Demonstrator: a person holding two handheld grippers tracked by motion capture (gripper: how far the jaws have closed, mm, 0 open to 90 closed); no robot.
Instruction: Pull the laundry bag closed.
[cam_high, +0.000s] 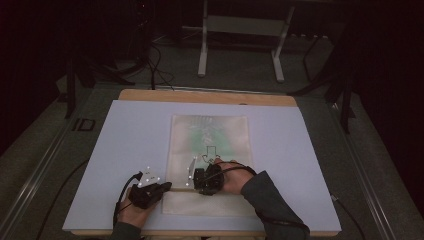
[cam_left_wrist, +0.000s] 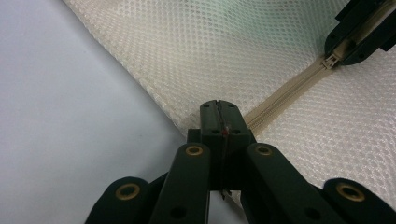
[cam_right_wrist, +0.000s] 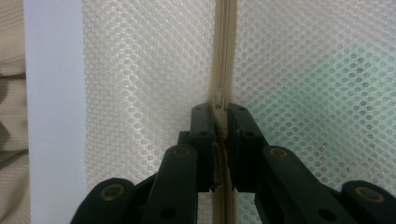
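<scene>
Nearest the person, the left claw (cam_high: 159, 189) sits at about 7 o'clock on the desk (cam_high: 125, 150), its jaws pressed together on the corner edge of the mesh bag (cam_high: 212, 145), right where the zip (cam_left_wrist: 280, 95) ends. Just beside it, toward 3 o'clock, the right claw (cam_high: 199, 181) is clamped narrowly on the zip pull (cam_right_wrist: 222, 116). The zip's long axis runs across the bag's near end, from 9 to 3 o'clock, so the two claws lie on one line. I judge the coming move is a slide of the pull along that line, away from the left anchor. Farther off, toward 12 o'clock, the bag's body lies flat with something green inside.
</scene>
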